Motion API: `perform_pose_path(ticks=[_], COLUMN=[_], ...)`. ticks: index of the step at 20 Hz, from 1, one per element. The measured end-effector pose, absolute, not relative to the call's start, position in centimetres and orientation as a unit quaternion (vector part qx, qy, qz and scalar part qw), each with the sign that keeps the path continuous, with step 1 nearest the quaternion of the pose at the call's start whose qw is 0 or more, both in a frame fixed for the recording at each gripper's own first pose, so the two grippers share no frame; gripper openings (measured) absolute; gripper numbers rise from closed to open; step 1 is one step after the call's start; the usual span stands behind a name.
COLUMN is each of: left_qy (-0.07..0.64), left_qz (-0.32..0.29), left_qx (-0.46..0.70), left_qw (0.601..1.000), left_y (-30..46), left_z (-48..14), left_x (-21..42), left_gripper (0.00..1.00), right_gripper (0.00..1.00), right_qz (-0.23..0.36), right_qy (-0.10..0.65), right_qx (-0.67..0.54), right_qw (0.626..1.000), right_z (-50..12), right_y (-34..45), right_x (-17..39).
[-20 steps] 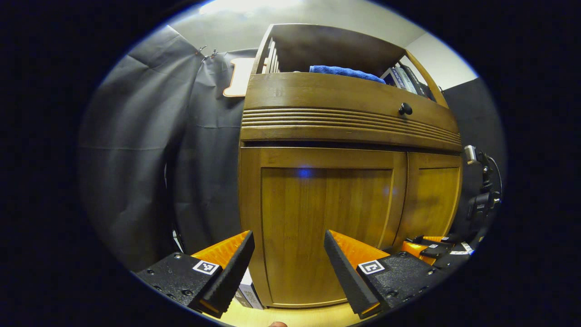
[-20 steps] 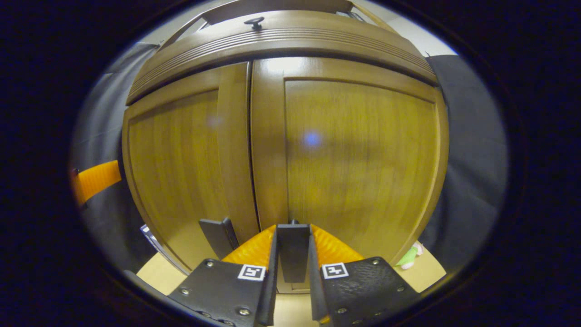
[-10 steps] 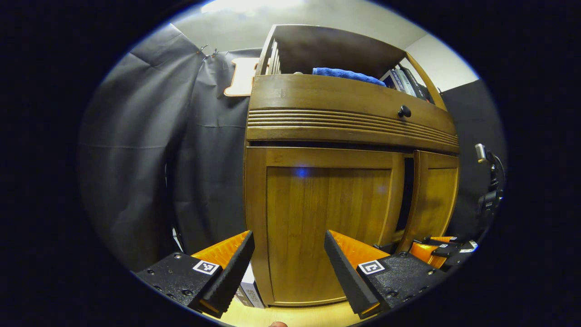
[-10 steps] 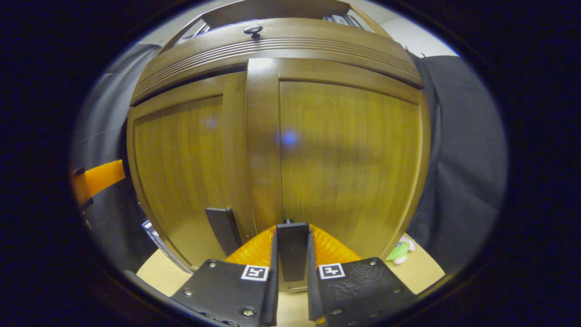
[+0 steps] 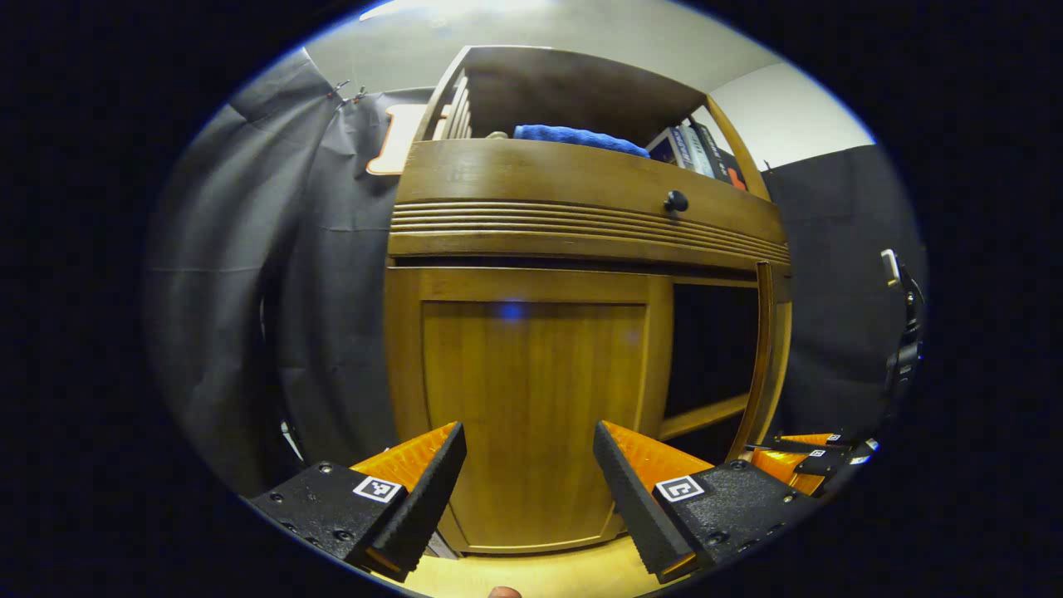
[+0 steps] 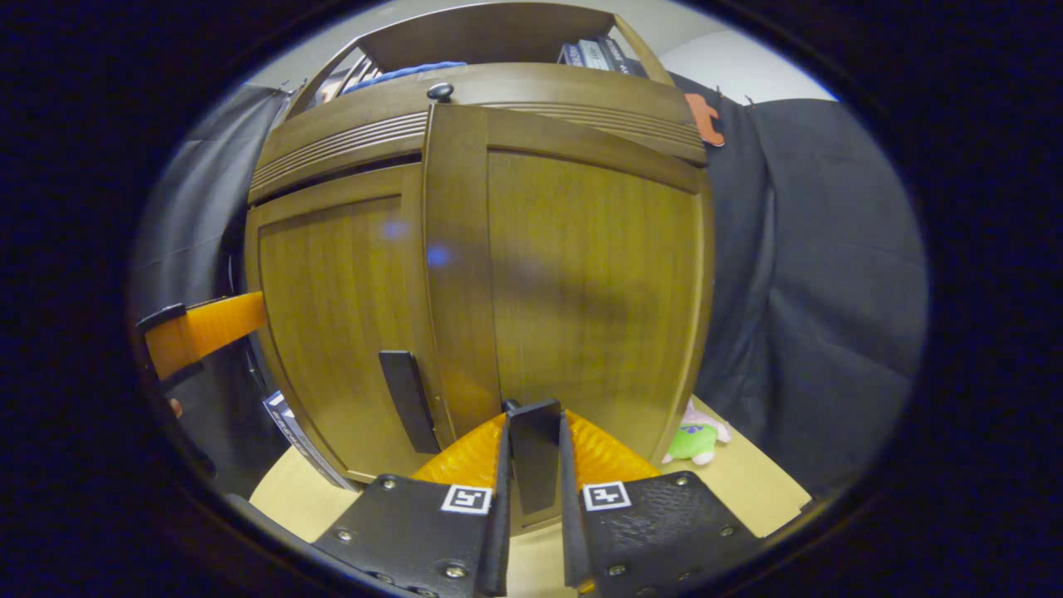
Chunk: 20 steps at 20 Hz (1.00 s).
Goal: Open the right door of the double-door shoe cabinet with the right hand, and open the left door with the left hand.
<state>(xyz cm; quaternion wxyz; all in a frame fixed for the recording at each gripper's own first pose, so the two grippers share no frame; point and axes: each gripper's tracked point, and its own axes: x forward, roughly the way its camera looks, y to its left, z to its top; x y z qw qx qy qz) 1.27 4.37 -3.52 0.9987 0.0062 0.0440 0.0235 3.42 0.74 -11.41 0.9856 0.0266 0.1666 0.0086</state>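
The wooden shoe cabinet point(image 5: 581, 183) stands on the floor. Its left door point(image 5: 531, 407) is closed, and its dark handle point(image 6: 407, 399) shows in the right gripper view. The right door point(image 5: 762, 349) stands swung out edge-on in the left gripper view, baring a dark interior with a shelf point(image 5: 706, 414). In the right gripper view that door point(image 6: 581, 274) faces me. My right gripper point(image 6: 531, 465) is shut on the right door's dark handle point(image 6: 533, 448). My left gripper point(image 5: 529, 465) is open, held in front of the left door without touching it. The right gripper point(image 5: 810, 457) also appears low right.
A drawer with a black knob point(image 5: 675, 200) sits above the doors. A blue towel point(image 5: 577, 137) and books point(image 5: 693, 149) fill the open shelf on top. A green plush toy point(image 6: 696, 438) lies on the floor by the cabinet's right side. Black cloth hangs on both sides.
The right door has swung outward, pulled by my right gripper, from closed to wide ajar. The left gripper has shifted a little and stays open.
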Motion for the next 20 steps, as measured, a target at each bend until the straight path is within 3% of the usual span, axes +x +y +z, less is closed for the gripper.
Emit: perform_pose_path(ticks=[5, 6, 9, 20], left_qy=[0.042, 0.042, 0.044, 0.048], left_qz=[-0.028, -0.037, -0.059, -0.074], left_qx=[0.004, 0.003, 0.000, 0.009], left_qw=[0.999, 0.998, 0.997, 0.996], left_y=[0.3, -0.5, -2.2, -3.6], left_z=[-3.3, -3.4, -3.5, -3.8], left_x=[0.9, 0.8, 0.3, -0.5], left_gripper=[0.95, 0.95, 0.95, 0.92], right_gripper=[0.30, 0.25, 0.25, 0.25], right_qz=[-0.030, -0.038, -0.066, -0.163], right_qy=[0.164, 0.163, 0.161, 0.143], right_qx=[0.034, 0.036, 0.033, 0.033], right_qw=[0.985, 0.985, 0.984, 0.976], right_z=[-11.0, -10.9, -10.6, -9.9], right_y=[-2.7, -3.2, -5.5, -13.5], right_x=[-0.3, -0.8, -2.4, -6.6])
